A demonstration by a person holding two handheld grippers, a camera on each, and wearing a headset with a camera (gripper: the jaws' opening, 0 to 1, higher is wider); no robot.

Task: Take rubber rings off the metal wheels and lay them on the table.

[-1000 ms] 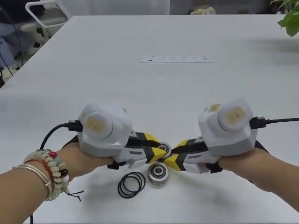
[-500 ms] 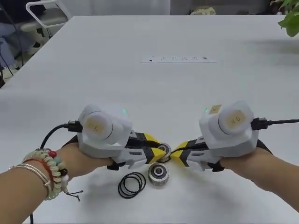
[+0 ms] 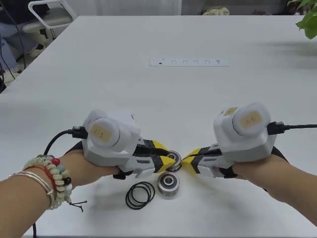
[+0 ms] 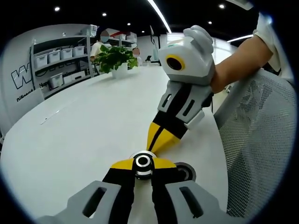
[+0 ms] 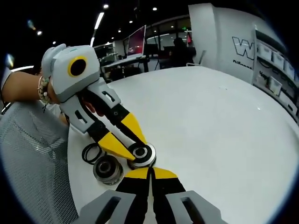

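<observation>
My left gripper (image 3: 170, 161) (image 4: 142, 164) is shut on a small metal wheel (image 3: 174, 158) (image 4: 142, 161) (image 5: 143, 154), held just above the white table (image 3: 163, 99). My right gripper (image 3: 185, 161) (image 5: 150, 171) faces it, jaws closed together, tips at the wheel's rim; whether they pinch a ring I cannot tell. In the left gripper view the right gripper (image 4: 153, 143) comes down from above. A second metal wheel (image 3: 168, 182) (image 4: 185, 171) (image 5: 108, 169) lies on the table just below the tips. Black rubber rings (image 3: 139, 195) (image 5: 92, 152) lie stacked beside it.
A white power strip (image 3: 189, 62) lies mid-table, far from the work. A chair (image 3: 47, 12) stands at the far left corner, a plant (image 3: 308, 20) at the far right. Cables trail from both grippers. A mesh chair (image 4: 261, 140) is close behind.
The right gripper has drawn slightly to the right and up from the held wheel. The left gripper, the wheel on the table and the rings stay where they were.
</observation>
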